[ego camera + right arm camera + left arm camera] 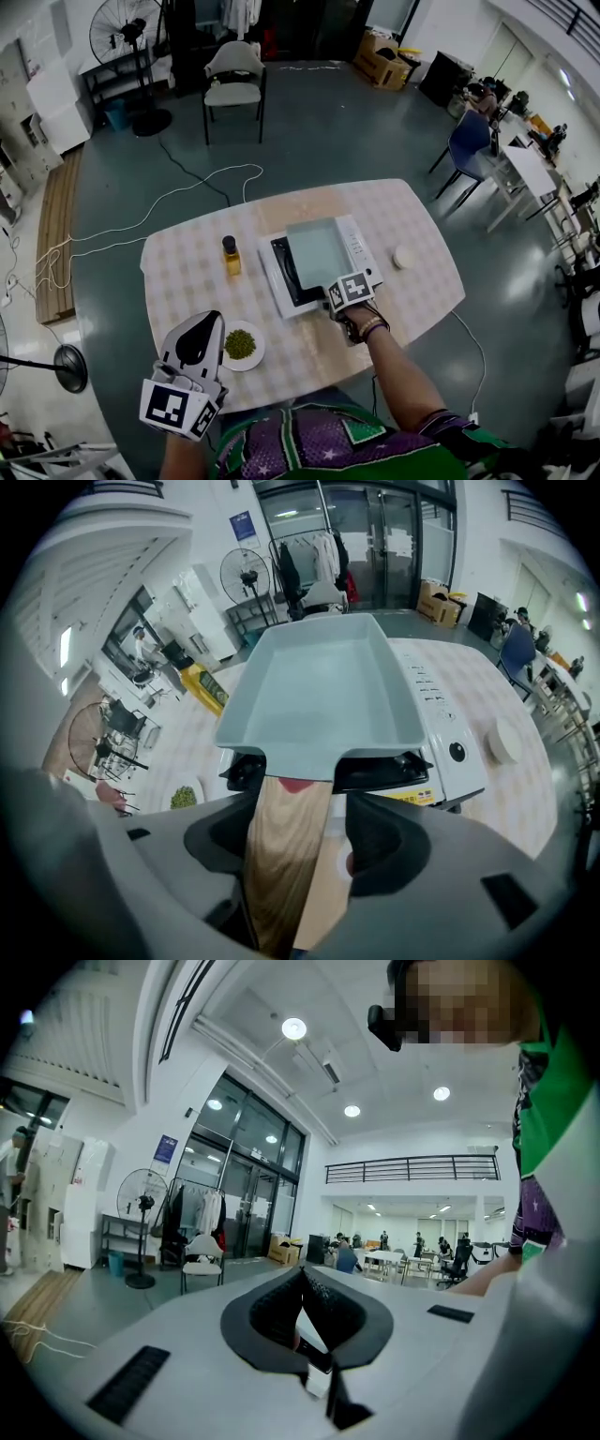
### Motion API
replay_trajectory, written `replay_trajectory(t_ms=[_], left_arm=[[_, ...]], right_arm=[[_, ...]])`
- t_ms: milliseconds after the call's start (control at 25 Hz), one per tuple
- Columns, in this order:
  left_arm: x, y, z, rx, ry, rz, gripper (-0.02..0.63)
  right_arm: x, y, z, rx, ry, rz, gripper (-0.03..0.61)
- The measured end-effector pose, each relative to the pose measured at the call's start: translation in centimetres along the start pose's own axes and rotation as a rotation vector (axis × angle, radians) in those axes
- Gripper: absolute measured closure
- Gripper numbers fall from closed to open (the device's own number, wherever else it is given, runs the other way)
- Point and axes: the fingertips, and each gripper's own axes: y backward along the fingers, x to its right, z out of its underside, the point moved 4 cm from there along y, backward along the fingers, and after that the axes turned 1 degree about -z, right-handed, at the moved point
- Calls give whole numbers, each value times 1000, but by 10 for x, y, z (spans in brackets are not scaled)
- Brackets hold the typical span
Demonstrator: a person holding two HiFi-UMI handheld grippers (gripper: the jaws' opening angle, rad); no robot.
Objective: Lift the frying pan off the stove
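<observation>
A pale grey-green rectangular frying pan (317, 251) (323, 691) sits on a white table-top stove (361, 246) (450, 733). Its wooden handle (286, 846) points toward me. My right gripper (334, 284) (298, 810) is at the stove's near edge, and the handle lies between its jaws. The handle rests against the left pad, while a narrow gap shows beside the right pad. My left gripper (212, 319) (302, 1271) is held off the table's near left corner, pointing up and away, its jaws closed together and empty.
On the checked tablecloth (187, 272) stand a bottle of amber oil (231, 255), a white plate of green food (242, 345) and a small white round dish (404, 257). A chair (234, 80) and a cable (187, 192) are on the floor beyond the table.
</observation>
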Motion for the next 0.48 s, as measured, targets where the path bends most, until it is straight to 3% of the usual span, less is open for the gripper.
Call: replay_trajectory(t_ms=[120,480], left_arm=[[3,-1,0,2,-2,-4,591],[5,1,-8,-5,-12,-1,591]], right_arm=[[-2,-1,0,3,5,5,372],[1,3,7,62,30,63,402]])
